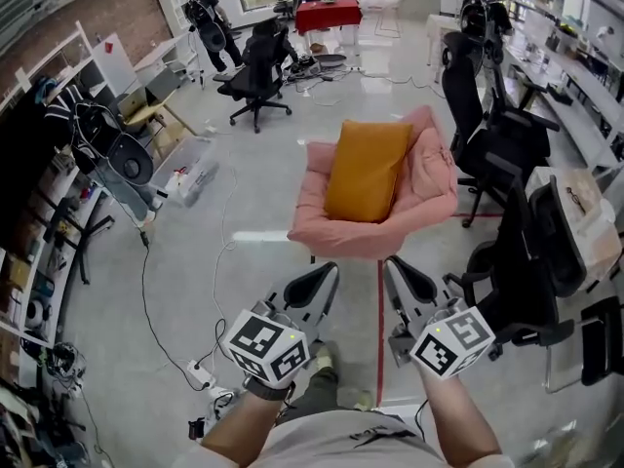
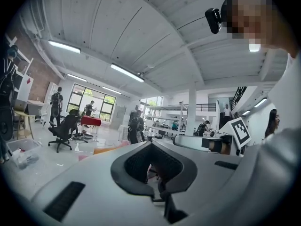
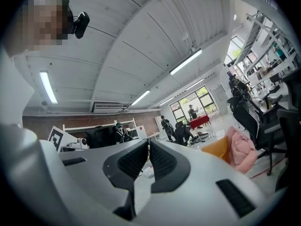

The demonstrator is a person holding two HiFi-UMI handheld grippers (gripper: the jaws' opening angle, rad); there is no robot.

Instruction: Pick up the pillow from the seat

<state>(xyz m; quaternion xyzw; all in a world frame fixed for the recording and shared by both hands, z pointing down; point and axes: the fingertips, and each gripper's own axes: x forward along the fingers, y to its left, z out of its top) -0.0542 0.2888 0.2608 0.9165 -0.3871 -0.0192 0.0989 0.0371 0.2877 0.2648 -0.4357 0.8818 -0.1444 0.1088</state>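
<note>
Grey and black, the left gripper [image 1: 328, 271] sits low in the head view and points ahead. Its own view shows its two jaws pressed together with nothing between them. Past its tip, well apart from it, the pink seat [image 1: 429, 198] stands on the shiny floor [image 1: 195, 261]. The orange pillow [image 1: 368, 169] rests inside the seat and leans up against the soft back. A thin red line [image 1: 379, 320] runs along the floor from the seat toward the person [image 1: 341, 447], between the two grippers. To the right of that line is the right gripper [image 1: 392, 264], side by side with the left one and pointing the same way. Its own view shows its jaws closed too, and empty, with the pillow [image 3: 215, 149] and the seat [image 3: 241, 150] far off to one side. Further right are black chairs [image 1: 492, 135], just beside the seat. I think the job has only just begun: this is the step of going to the seat, and nothing is touched yet. Next, I think the person needs to step closer, open the jaws wide and bring one gripper to each side of the pillow. The pillow looks soft and fat, so the jaws should bite well onto its edges. Then they can lift it up and out, clear of the black chairs.
</note>
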